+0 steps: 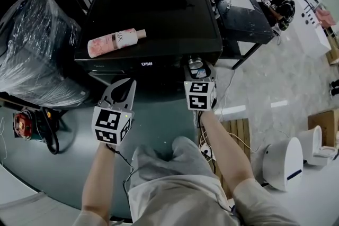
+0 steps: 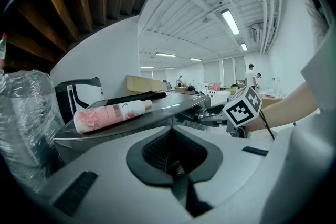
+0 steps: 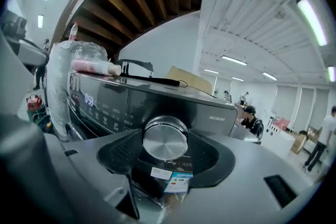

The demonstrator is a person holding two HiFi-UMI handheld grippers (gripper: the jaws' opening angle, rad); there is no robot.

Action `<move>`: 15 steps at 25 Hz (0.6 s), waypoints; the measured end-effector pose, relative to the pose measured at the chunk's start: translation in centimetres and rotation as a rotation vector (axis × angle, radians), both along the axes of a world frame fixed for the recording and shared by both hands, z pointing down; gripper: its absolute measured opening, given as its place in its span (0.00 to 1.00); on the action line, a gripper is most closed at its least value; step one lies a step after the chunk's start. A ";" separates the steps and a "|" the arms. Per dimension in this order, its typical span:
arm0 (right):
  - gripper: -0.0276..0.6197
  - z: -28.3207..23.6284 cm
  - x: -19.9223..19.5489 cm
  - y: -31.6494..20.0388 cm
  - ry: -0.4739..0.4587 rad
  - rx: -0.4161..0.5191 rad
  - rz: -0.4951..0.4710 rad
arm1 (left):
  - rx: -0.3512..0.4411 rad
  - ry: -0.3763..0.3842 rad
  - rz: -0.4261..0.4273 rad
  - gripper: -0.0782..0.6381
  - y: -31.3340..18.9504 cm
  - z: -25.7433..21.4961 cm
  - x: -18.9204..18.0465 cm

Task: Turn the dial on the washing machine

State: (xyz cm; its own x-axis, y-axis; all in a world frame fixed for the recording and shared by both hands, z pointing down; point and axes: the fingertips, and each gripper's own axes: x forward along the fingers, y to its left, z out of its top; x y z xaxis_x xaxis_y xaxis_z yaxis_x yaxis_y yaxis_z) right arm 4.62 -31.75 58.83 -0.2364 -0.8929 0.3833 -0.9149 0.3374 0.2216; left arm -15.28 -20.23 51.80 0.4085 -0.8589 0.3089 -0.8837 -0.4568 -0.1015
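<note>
Right gripper (image 1: 198,74) is pinching the dial (image 3: 165,139) at the right end of the washing machine (image 1: 169,18) front panel, jaws squeezing its sides. Judging from this, a clean turn is calling for an even squeeze, gripper square on the dial, wrist rolling, no pushing inward. Right forearm (image 1: 222,151) is reaching straight forward and low. Left gripper (image 1: 127,87), pressed together on nothing, is hovering alongside, below the pink bottle (image 1: 115,41) lying on top.

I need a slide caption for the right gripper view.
Right tool with jaws around the silver dial of a washing machine.
</note>
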 end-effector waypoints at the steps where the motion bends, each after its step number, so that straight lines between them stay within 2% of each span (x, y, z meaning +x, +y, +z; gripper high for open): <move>1: 0.50 -0.1 -0.1 0.0 0.046 0.005 -0.009 | -0.008 0.000 0.001 0.14 0.1 0.0 0.0; 6: 0.50 0.4 -0.4 0.1 0.305 0.042 -0.040 | -0.029 -0.051 0.017 0.14 0.5 0.0 -0.1; 15: 0.50 1.1 -1.0 0.2 0.753 0.148 -0.118 | -0.070 -0.059 0.005 0.14 0.1 0.3 -1.4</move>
State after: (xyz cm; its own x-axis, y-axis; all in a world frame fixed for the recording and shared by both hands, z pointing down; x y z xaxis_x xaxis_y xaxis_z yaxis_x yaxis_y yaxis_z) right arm 3.62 -31.60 59.97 -0.0560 -0.9323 0.3573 -0.4598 0.3417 0.8196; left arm -16.69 -20.11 52.09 0.3921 -0.8325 0.3915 -0.8749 -0.4690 -0.1210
